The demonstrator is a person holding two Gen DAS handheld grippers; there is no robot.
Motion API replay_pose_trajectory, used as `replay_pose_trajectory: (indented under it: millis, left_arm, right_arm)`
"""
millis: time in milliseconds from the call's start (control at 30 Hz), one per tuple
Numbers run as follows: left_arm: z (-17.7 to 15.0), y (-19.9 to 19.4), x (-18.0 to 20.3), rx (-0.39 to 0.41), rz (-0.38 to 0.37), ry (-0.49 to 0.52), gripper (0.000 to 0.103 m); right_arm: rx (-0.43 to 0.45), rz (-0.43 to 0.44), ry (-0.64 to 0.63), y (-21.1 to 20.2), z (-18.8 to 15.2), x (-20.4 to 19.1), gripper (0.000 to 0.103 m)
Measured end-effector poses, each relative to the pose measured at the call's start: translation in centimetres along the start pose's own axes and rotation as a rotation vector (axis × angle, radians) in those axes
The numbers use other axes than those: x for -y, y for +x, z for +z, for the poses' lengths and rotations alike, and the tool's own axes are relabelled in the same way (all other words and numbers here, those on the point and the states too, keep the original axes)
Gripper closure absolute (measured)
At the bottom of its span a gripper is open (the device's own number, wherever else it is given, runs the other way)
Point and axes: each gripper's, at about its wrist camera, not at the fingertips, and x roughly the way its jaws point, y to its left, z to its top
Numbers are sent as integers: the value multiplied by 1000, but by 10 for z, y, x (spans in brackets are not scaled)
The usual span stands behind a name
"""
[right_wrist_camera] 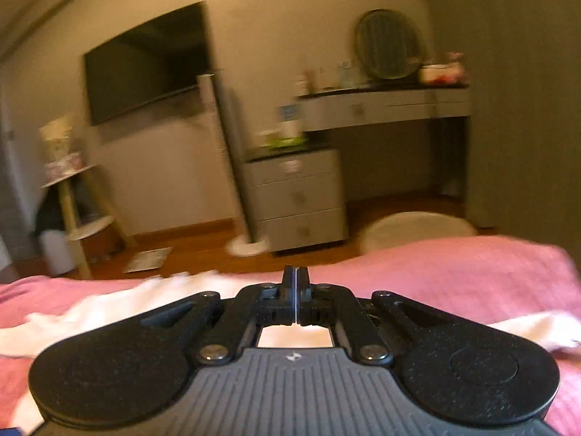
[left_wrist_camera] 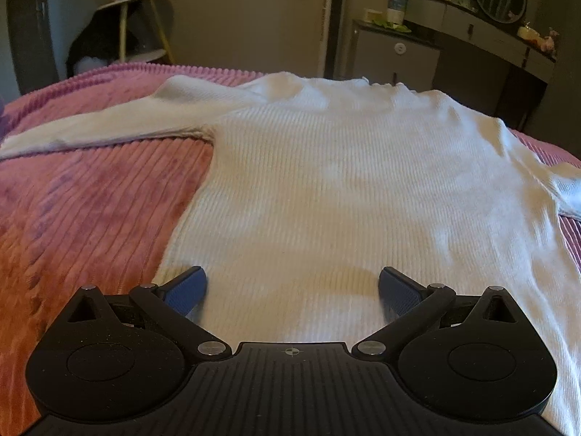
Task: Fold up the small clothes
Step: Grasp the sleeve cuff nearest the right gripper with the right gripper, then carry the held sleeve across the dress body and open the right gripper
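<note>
A white ribbed sweater (left_wrist_camera: 326, 181) lies flat on the pink bedspread (left_wrist_camera: 90, 218), neck towards the far edge and one sleeve stretched out to the left. My left gripper (left_wrist_camera: 292, 285) hovers over the sweater's near hem. It is open, its blue pads (left_wrist_camera: 189, 290) wide apart with only fabric beneath. In the blurred right wrist view my right gripper (right_wrist_camera: 296, 279) is shut, fingers pressed together with nothing visible between them. It is raised above the bed, and part of the white sweater (right_wrist_camera: 109, 309) shows below and to both sides.
Past the bed's far edge stand a grey drawer unit (right_wrist_camera: 297, 200), a dressing table with an oval mirror (right_wrist_camera: 388, 51), a wall-mounted dark screen (right_wrist_camera: 145, 65), a small tiered shelf (right_wrist_camera: 76, 196) and a white stool (right_wrist_camera: 414, 229) on the wooden floor.
</note>
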Motion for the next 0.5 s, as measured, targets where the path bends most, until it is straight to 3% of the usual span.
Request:
replay_pose_trajectory:
  millis: [100, 167, 233, 300, 333, 400, 500]
  left_arm:
    - [-2, -5, -4, 12, -6, 20, 0]
    - [-2, -8, -3, 18, -33, 25, 0]
    - [-3, -8, 0, 19, -50, 26, 0]
    - [-3, -4, 3, 7, -60, 31, 0]
    - [-5, -2, 4, 3, -58, 34, 0]
    - [-6, -1, 8, 11, -48, 45, 0]
    - [-7, 2, 12, 28, -35, 49, 0]
  right_arm:
    - [-50, -113, 126, 8, -16, 21, 97]
    - [-71, -215, 332, 2, -29, 71, 88]
    - [-54, -303, 493, -13, -42, 118, 86]
    - [-42, -386, 583, -24, -50, 154, 73]
    - [-29, -427, 644, -30, -56, 175, 60]
    - [6, -454, 766, -41, -69, 208, 58]
    - [39, -386, 944, -38, -87, 243, 57]
